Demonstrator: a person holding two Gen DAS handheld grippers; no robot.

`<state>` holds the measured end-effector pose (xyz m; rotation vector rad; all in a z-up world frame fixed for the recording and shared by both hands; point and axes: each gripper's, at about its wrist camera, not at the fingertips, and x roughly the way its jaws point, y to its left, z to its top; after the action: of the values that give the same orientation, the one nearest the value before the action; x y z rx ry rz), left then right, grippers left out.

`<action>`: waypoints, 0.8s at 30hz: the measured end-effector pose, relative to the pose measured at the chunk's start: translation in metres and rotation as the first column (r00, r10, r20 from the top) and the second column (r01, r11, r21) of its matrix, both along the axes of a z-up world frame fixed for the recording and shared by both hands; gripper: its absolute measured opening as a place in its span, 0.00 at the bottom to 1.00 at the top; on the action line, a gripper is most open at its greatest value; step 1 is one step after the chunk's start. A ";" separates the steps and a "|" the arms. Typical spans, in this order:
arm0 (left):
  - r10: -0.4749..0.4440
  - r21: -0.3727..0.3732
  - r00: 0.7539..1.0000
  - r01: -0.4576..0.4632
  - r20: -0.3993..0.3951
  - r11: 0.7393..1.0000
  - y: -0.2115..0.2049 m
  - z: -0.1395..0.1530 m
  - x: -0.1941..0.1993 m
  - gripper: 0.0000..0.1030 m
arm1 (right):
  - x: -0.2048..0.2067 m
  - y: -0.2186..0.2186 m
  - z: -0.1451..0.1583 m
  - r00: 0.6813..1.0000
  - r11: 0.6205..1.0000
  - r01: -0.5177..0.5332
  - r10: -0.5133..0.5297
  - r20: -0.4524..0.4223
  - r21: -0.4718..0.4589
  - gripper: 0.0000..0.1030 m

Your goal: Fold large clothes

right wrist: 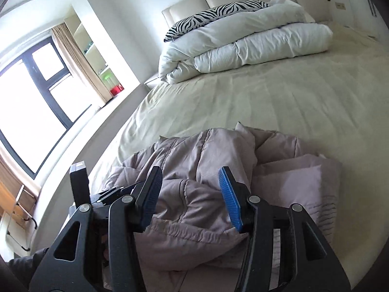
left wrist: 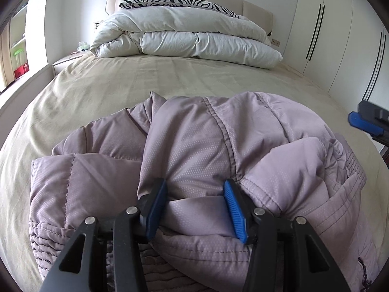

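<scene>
Left gripper (left wrist: 195, 203) spread, hovering over bunched jacket (left wrist: 194, 150) on bed (left wrist: 97, 90); right gripper (right wrist: 190, 192) spread too; folding barely starting.

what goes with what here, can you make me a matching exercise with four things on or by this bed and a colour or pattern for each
Things:
1. jacket
2. duvet
3. pillow
4. bed sheet

Colours:
a. beige
b. zebra stripes
c. mauve
d. white

Pairs: 1-c, 2-d, 3-b, 4-a
</scene>
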<state>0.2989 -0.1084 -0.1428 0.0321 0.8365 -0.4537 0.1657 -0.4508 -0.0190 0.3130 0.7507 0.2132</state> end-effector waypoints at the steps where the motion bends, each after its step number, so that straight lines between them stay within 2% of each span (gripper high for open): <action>1: 0.000 -0.006 1.000 0.000 -0.004 1.000 0.001 -0.001 0.001 0.51 | 0.010 0.006 -0.009 1.000 0.999 -0.003 0.002 -0.029 -0.036 0.46; 4: -0.005 -0.012 1.000 0.005 -0.005 1.000 0.002 -0.005 0.003 0.53 | 0.042 0.018 -0.053 0.985 0.987 0.007 -0.035 -0.171 -0.161 0.46; 5: -0.004 -0.010 1.000 0.003 -0.007 1.000 0.002 -0.007 0.004 0.53 | 0.046 0.017 -0.067 0.982 0.984 0.003 -0.036 -0.187 -0.177 0.47; 9: -0.003 -0.010 1.000 0.002 -0.009 1.000 0.000 -0.009 0.007 0.53 | 0.046 0.022 -0.082 0.992 0.976 0.007 -0.034 -0.123 -0.219 0.49; 12: 0.001 -0.049 1.000 -0.002 -0.019 0.999 0.007 0.002 0.002 0.52 | 0.036 0.019 -0.066 0.991 0.978 0.024 -0.050 -0.122 -0.206 0.50; 15: 0.022 -0.066 1.000 -0.022 0.001 0.998 0.020 0.028 -0.021 0.59 | -0.002 0.011 -0.030 0.997 0.990 0.053 -0.060 -0.052 -0.131 0.51; 17: 0.017 -0.061 0.999 -0.014 0.049 0.998 0.029 0.048 -0.047 0.74 | -0.040 0.008 -0.007 0.998 0.992 0.056 -0.055 0.014 -0.110 0.71; 19: 0.008 -0.066 0.996 -0.002 0.088 0.998 0.043 0.065 -0.080 0.83 | -0.081 0.005 0.008 0.996 0.993 0.062 -0.056 0.069 -0.096 0.77; 21: -0.011 -0.078 0.995 0.019 0.098 0.997 0.060 0.076 -0.114 0.87 | -0.120 0.004 0.017 0.996 0.995 0.053 -0.046 0.082 -0.085 0.79; 24: -0.035 -0.096 0.997 0.041 0.069 0.994 0.093 0.081 -0.166 0.88 | -0.177 -0.002 0.020 0.997 0.999 0.041 -0.039 0.063 -0.031 0.79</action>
<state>0.1326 -0.0156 -0.0621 -0.0271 0.7473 -0.5263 -0.0112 -0.4529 0.0013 0.2897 0.6850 0.1719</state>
